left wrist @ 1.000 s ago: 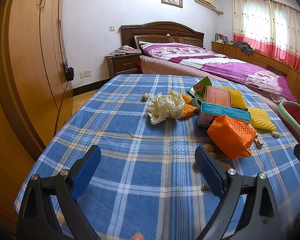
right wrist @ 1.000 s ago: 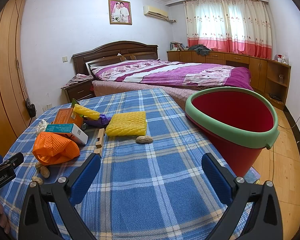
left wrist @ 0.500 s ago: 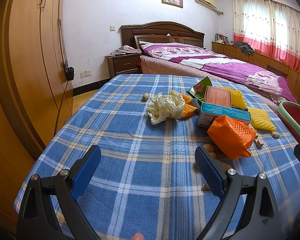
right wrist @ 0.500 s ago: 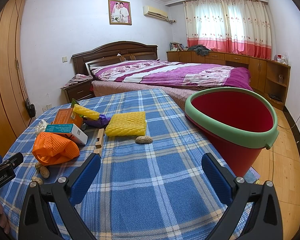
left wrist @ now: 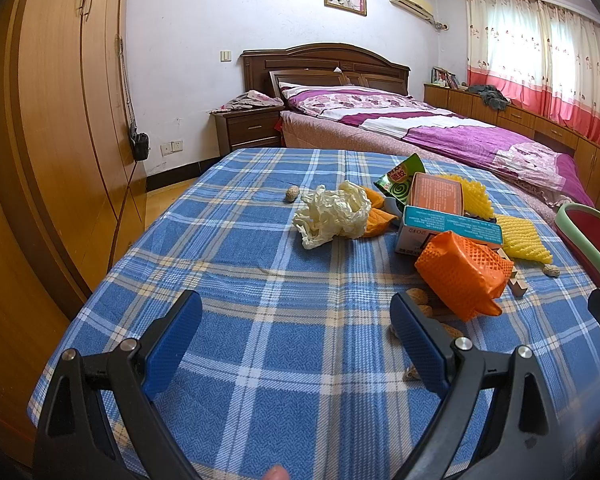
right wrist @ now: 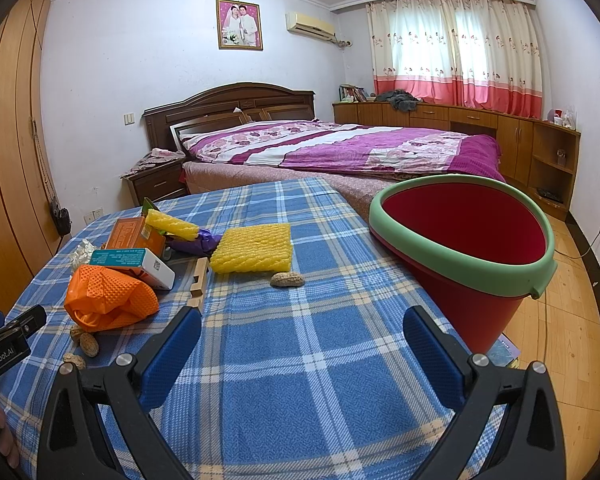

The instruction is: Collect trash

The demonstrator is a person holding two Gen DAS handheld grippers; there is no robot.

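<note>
Both tools hang over a blue plaid tablecloth (left wrist: 260, 320) with nothing between their blue pads. The left gripper (left wrist: 296, 344), in the lower part of its view, has its jaws spread wide apart; the right gripper (right wrist: 302, 354) stands the same, wide and empty. The trash sits in a cluster at centre right of the left view: a crumpled white wrapper (left wrist: 334, 214), an orange foam net (left wrist: 462, 274), a teal and white carton (left wrist: 450, 232), an orange box (left wrist: 436, 194), a green packet (left wrist: 400, 180) and 2 yellow foam nets, 1 of them flat (right wrist: 254, 248). Peanut shells (right wrist: 86, 342) lie just beside the orange net, and 1 peanut (right wrist: 287, 279) lies near the flat yellow net. A red bucket with a green rim (right wrist: 460, 256) fills the right of the right view, tilted at the table edge.
</note>
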